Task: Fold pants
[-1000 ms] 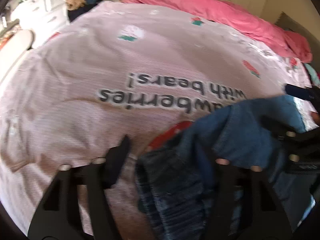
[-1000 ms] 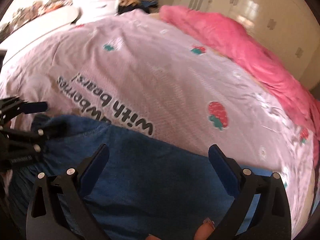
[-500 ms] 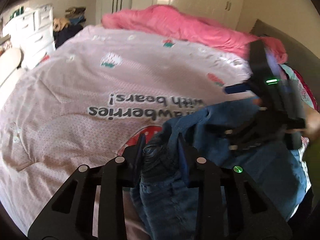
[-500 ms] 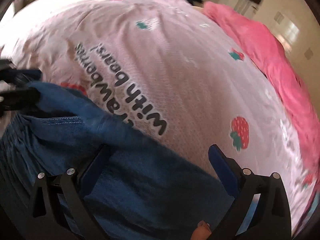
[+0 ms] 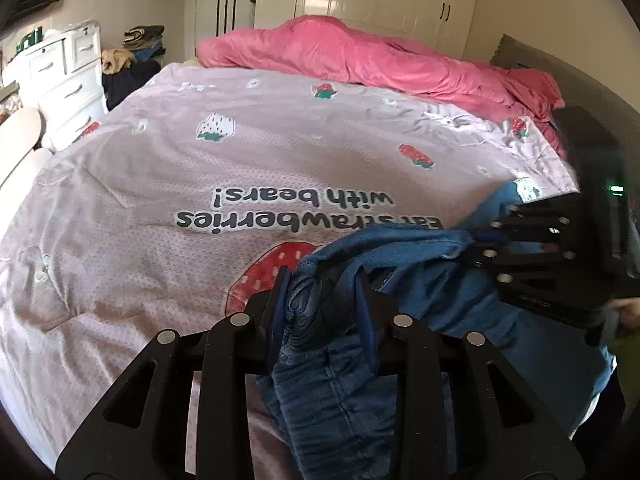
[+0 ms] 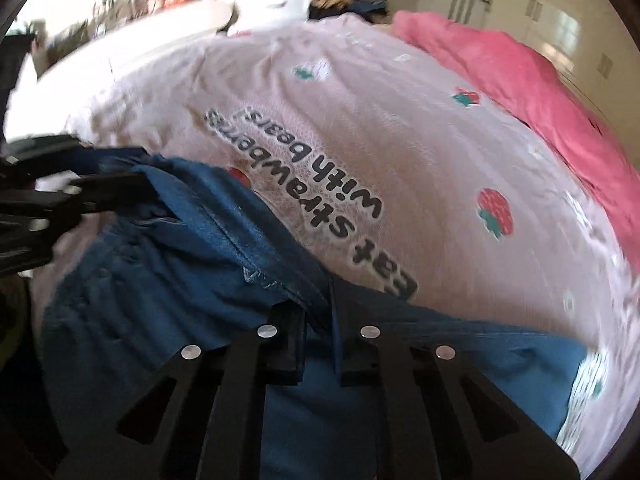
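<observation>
Blue denim pants hang bunched between two handheld grippers at the near edge of a bed spread with a pale pink quilted cover printed with strawberries and the words "Eat strawberries with bears!". The left gripper is clamped on a thick wad of the gathered, elastic-looking waistband, its pads held apart by the bulk of the fabric; the right gripper has its jaws drawn together on a seamed edge of the same garment, further along the cloth. Between the two holds the denim sags in soft folds, with the rest draped down toward the person holding the tools. The cloth looks limp but fairly heavy, likely to droop and twist wherever it is unsupported, so the stitched waistband and seams appear the surest places to grip. A crumpled bright pink duvet lies along the bed's far side.
</observation>
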Tool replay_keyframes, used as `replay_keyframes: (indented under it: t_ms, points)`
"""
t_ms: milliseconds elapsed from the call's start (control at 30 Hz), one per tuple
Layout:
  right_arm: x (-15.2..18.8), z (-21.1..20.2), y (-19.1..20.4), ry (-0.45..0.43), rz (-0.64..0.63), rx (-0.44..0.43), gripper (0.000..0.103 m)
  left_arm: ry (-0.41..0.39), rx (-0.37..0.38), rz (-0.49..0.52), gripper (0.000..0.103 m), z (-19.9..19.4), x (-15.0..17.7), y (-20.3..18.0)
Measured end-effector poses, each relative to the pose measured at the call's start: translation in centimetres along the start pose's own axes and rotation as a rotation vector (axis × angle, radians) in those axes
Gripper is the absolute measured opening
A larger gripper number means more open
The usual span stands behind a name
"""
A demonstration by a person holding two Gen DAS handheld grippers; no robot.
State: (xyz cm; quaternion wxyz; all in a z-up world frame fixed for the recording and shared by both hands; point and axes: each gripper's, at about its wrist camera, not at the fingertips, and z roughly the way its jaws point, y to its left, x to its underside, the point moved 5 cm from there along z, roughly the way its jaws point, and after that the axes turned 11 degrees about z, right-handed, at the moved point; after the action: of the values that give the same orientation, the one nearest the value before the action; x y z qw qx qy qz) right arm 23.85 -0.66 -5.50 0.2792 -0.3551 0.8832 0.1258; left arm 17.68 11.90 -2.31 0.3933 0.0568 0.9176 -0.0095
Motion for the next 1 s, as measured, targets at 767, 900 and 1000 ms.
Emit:
replay_keyframes:
  t_ms: [767,900,1000]
  points:
    - [14.8,-11.7,8.8,-0.099,0.146,-0.137,0.009,0.005,0.098,0.066,0.026,-9.8,9.6,-6.2]
    - [16.1,-10.8,10.4,-0.060,0.113,-0.152,0.012,0.073,0.083,0.046,0.034,-9.4,11.9,-5.6]
    - [16.7,-9.4,10.8,-0.019,0.124,-0.157,0.012,0.116,0.093,-0.003,0.037,-8.8,12.8,-4.8]
